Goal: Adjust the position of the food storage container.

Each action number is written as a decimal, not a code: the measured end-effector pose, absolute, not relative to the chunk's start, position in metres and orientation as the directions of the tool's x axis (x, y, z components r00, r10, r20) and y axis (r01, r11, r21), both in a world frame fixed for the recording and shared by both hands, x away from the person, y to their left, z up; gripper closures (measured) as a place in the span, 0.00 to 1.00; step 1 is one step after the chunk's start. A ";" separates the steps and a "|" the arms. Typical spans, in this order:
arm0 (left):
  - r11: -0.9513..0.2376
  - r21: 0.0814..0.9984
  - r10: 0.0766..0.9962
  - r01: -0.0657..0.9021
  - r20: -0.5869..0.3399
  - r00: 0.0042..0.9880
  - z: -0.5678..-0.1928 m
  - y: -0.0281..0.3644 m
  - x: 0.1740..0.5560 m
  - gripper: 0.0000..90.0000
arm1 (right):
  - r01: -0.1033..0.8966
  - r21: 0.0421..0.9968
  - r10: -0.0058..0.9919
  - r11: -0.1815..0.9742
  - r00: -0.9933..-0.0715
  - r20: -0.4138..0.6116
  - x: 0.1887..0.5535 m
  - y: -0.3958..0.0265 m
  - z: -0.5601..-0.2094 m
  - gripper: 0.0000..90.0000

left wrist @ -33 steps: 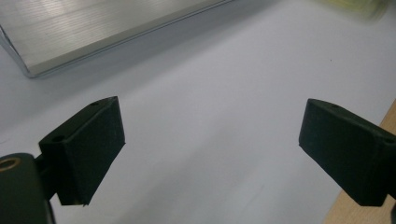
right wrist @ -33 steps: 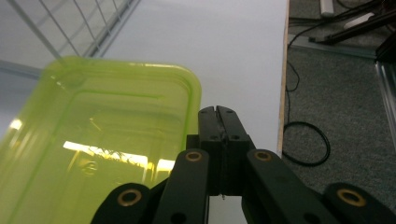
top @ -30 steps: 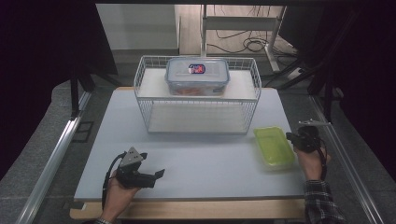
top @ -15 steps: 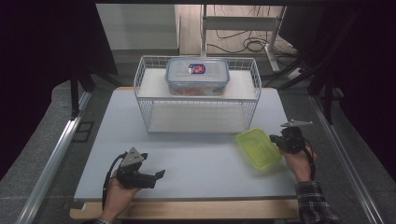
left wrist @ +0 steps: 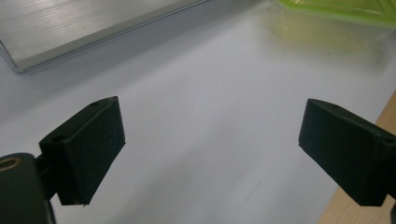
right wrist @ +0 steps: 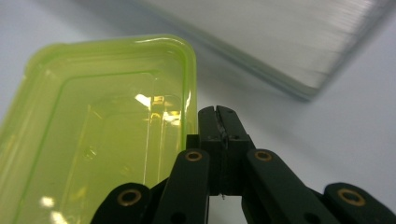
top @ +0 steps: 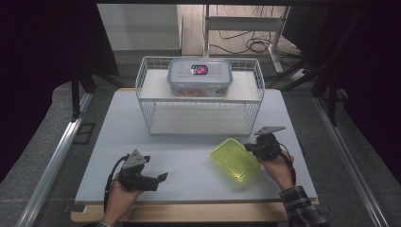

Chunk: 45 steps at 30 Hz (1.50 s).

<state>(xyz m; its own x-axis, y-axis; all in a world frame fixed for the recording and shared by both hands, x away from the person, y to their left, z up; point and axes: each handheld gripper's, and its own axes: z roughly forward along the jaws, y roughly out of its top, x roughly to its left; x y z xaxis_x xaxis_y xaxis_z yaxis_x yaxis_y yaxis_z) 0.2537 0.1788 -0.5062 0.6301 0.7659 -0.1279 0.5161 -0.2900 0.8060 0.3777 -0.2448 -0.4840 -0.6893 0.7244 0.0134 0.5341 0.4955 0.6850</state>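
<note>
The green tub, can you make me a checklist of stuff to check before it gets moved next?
1. Right gripper jaws shut: ok, closed together beside the rim of the green tub.
2. Rim really pinched between the jaws: cannot tell; in the right gripper view the rim lies just left of them.
3. Tub empty, nothing to spill: ok.
4. Left gripper ready: ok, jaws wide open with nothing between, tub ahead of it.
5. White table between the two grippers free: ok.
6. Wire basket out of the way: ok, it stands behind, holding a lidded box.
</note>
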 end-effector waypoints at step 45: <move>-0.291 0.780 0.781 0.553 -0.140 0.609 -0.507 0.158 0.283 0.38 | 0.592 0.717 0.818 0.367 -0.573 0.054 0.339 -0.249 -0.486 0.99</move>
